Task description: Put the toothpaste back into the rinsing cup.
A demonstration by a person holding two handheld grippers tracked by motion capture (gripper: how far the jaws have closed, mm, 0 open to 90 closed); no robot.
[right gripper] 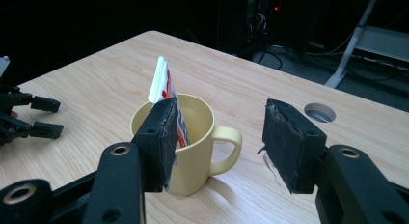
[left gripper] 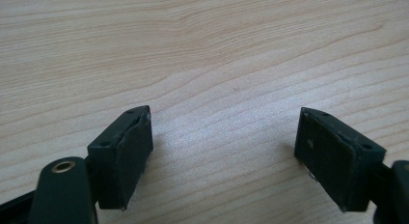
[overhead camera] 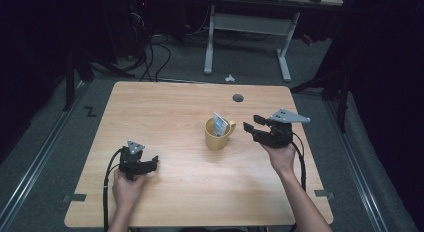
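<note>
On the left we see the left gripper [overhead camera: 152,162] held low over the wooden counter [overhead camera: 170,112], its fingers [left gripper: 123,154] spread wide with bare wood grain between them and nothing touching their pads. The hand [overhead camera: 127,189] holding it comes in from the near edge, and a black cable trails back from it along the forearm.

Moving right, well beyond those fingers, a yellow mug [overhead camera: 217,135] stands upright near the middle of the counter. A flat white packet with red and blue print [overhead camera: 220,124] leans inside it, its top corner poking above the rim. The mug's handle points toward the right gripper's side.

Further right, the right gripper [overhead camera: 252,124] is held above the counter just beside the mug, apart from it, its grey three-cornered plate on top. Its fingers [right gripper: 161,142] are spread about halfway and grip nothing. In the right gripper view the mug sits just beyond the fingertips, partly behind one finger, with the handle showing in the gap between the two.

Behind the right fingers, a round grommet hole [overhead camera: 238,98] sits near the counter's far edge.
</note>
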